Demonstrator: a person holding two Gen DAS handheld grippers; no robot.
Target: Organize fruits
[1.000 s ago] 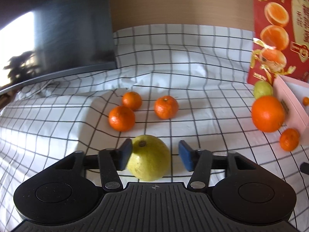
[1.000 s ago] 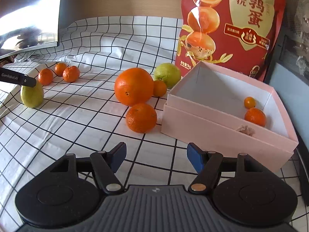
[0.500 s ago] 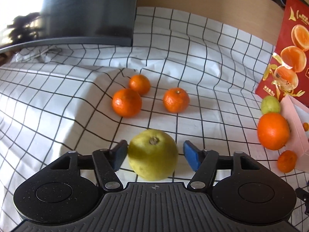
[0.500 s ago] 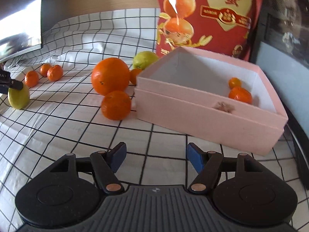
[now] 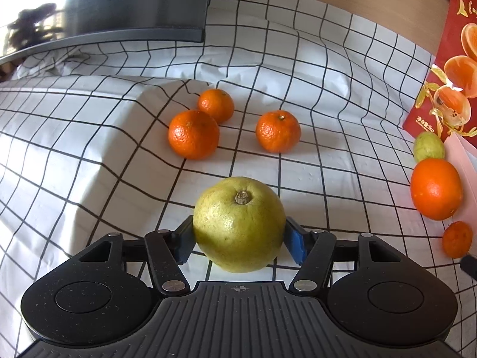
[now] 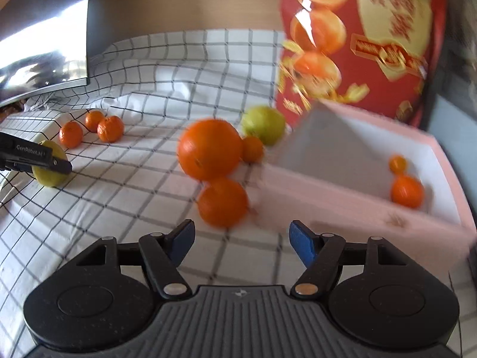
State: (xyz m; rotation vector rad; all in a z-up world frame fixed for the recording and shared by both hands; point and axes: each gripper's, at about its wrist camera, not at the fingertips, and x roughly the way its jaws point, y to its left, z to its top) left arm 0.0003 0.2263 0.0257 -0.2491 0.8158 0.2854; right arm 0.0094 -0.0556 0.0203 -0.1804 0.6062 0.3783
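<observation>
- My left tongs (image 5: 238, 243) straddle the yellow-green citrus (image 5: 238, 223), one blue pad at each flank; the jaws are closing on it. Both pads look to be at the skin, though I cannot confirm a firm bite. It sits stem-up on the checked cloth (image 5: 89, 149), so the widest part meets the pads.
- Just ahead of those tongs lie three mandarins (image 5: 193, 134), grouped together. They are left for later, I judge, because the big fruit blocks the way to them.
- My right tongs (image 6: 241, 240) stand open with nothing between them, aimed at the nearest mandarin (image 6: 223, 202) directly ahead. That view is blurred.
- Beyond that mandarin sit a large orange (image 6: 208, 149), a small one and a green fruit (image 6: 263, 123), bunched against the pink box (image 6: 357, 205) to the front-right.
- The box already holds two small oranges (image 6: 407, 192), so I take it as where the fruit goes.
- The counter's cloth is wrinkled; round fruit may roll if nudged.
</observation>
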